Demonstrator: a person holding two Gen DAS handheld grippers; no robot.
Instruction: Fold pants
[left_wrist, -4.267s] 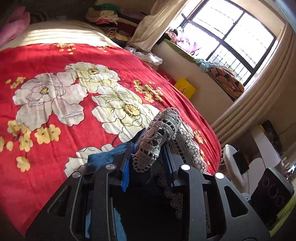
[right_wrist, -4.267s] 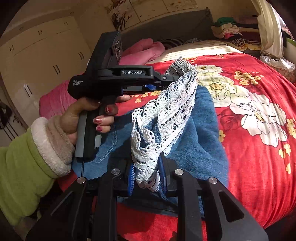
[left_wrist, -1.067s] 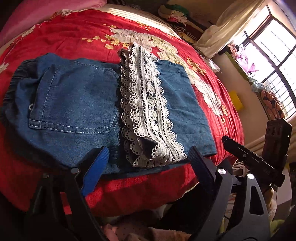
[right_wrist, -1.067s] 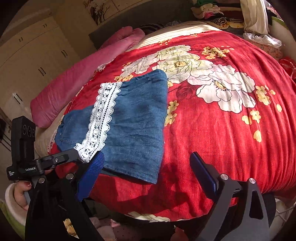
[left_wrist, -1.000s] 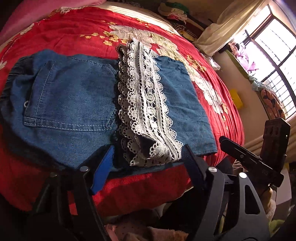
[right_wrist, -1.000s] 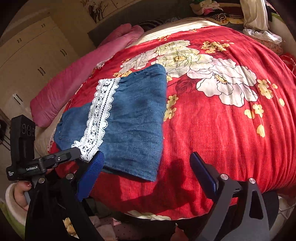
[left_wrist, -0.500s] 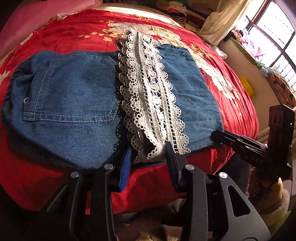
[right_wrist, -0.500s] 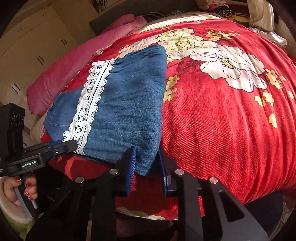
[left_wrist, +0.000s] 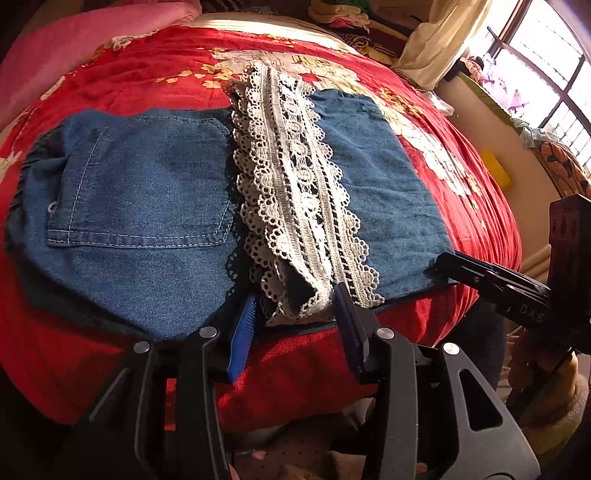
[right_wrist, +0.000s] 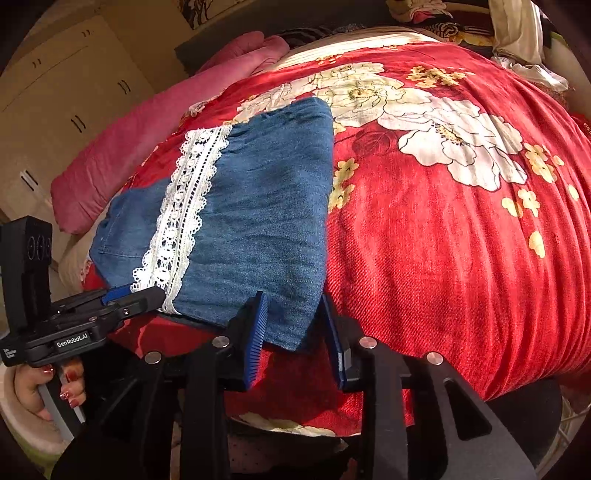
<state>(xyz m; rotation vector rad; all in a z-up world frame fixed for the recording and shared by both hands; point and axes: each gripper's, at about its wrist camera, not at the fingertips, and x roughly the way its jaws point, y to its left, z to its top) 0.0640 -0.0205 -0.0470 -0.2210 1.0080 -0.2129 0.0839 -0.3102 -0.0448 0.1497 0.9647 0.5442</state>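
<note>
I've brought both tongs in from wide open. The left tongs (left_wrist: 295, 317) now straddle the lace hem (left_wrist: 295, 206), the right tongs (right_wrist: 293, 325) the pants (right_wrist: 258, 229) corner; both are reopening slightly, neither clamped yet. Next fold looks ready.

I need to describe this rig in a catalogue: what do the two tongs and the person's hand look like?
Both tongs, left and right, are matte black with blue ribbed pads and silver screws. The left one's body bears white "GenRobot.AI" lettering. The hand has red painted nails, with a pale fleecy cuff below it.
</note>
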